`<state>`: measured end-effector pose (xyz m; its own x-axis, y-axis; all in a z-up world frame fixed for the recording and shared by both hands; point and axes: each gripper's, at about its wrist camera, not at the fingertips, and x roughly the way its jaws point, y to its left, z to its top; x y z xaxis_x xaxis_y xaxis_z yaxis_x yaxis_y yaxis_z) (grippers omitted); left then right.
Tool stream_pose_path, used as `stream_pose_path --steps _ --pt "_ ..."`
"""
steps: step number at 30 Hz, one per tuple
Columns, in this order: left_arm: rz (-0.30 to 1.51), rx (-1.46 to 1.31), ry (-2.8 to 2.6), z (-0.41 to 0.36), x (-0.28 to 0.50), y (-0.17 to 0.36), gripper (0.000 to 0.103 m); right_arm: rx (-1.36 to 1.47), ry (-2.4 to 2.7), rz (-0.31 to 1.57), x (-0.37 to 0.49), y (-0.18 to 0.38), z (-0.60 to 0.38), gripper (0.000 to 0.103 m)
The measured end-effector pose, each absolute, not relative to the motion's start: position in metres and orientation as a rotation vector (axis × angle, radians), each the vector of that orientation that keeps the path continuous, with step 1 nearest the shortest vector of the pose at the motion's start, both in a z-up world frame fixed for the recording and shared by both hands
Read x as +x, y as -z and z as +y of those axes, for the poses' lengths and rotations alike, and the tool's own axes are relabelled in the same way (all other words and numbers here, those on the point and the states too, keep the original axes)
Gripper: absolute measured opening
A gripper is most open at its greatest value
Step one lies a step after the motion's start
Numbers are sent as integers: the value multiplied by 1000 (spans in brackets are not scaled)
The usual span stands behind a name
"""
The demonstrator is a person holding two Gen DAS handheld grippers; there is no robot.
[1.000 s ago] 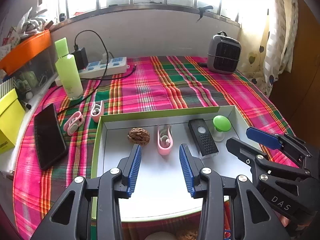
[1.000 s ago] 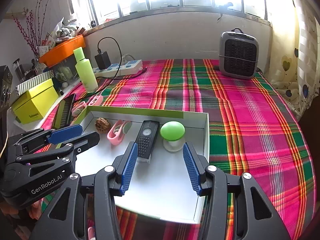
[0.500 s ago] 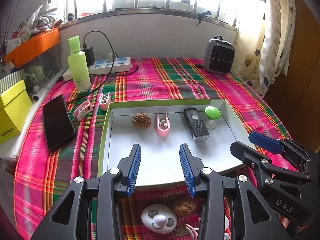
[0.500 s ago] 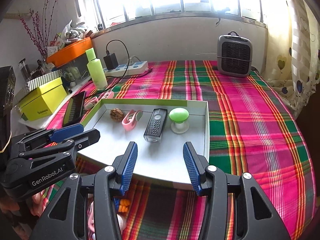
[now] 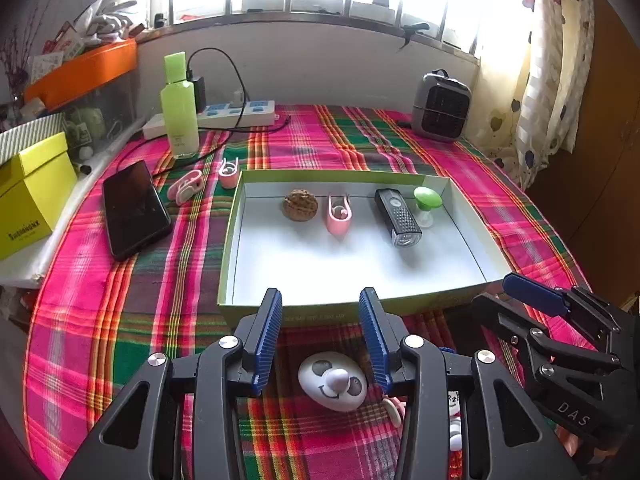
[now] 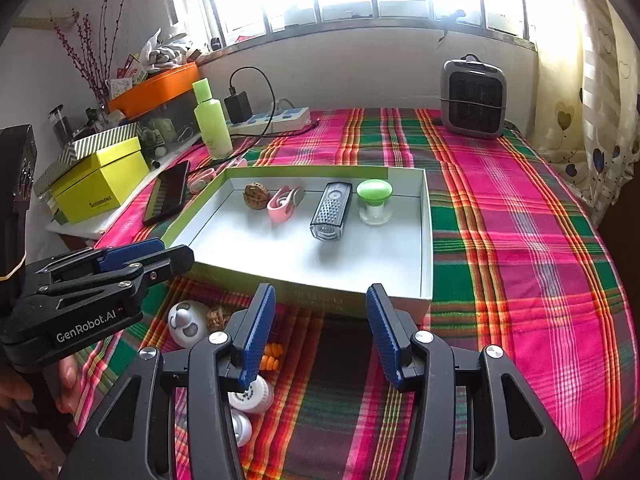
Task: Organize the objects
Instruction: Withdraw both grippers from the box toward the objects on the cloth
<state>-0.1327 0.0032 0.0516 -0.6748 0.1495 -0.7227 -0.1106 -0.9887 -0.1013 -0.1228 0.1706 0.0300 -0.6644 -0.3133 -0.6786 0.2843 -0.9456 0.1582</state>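
The white face toy (image 5: 333,381) lies low in the frame, right under the left gripper (image 5: 320,336), whose jaws stand part-open and empty; its long axis probably runs crosswise.

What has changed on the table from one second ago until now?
Both tools drew back from over the box toward the near edge of the table, so the white face toy and other small items in front of the box came into view. The left tool and right tool are empty and open as before. The walnut, pink clip, black device and green knob stayed in the box.
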Motion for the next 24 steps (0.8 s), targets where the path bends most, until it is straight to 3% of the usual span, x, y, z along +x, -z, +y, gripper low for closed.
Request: stream_pose_path --steps 24 --pt "-142 -1248 -2735 -10 -96 -33 39 1066 2422 43 -60 -8 151 49"
